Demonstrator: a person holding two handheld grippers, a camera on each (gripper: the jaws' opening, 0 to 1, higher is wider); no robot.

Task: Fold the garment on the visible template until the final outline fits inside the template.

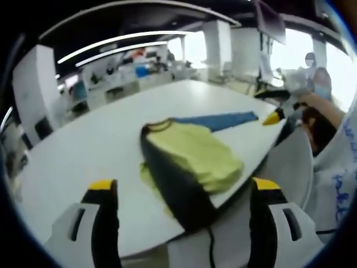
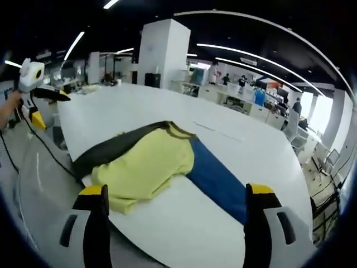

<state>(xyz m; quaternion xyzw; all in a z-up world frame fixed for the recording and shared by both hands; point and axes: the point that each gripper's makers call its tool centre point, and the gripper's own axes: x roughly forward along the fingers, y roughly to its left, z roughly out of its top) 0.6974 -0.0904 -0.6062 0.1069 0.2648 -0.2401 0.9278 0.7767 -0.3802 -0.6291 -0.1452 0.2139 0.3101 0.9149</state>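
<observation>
We hold both tools, left tool [image 1: 181,192] & right tool [image 2: 175,195], wide open w/ nothing gripped, garment [image 2: 148,162] bunched over worktop [image 2: 234,145] edge beside the blue template [image 2: 217,178], so it may slide off.

Your left gripper [image 1: 181,195] hangs with jaws spread above the near edge of the white table [image 1: 89,151]. Ahead lies the yellow garment with a dark panel [image 1: 189,159], a blue sleeve stretching right toward the yellow-tipped right gripper [image 1: 276,114].
</observation>
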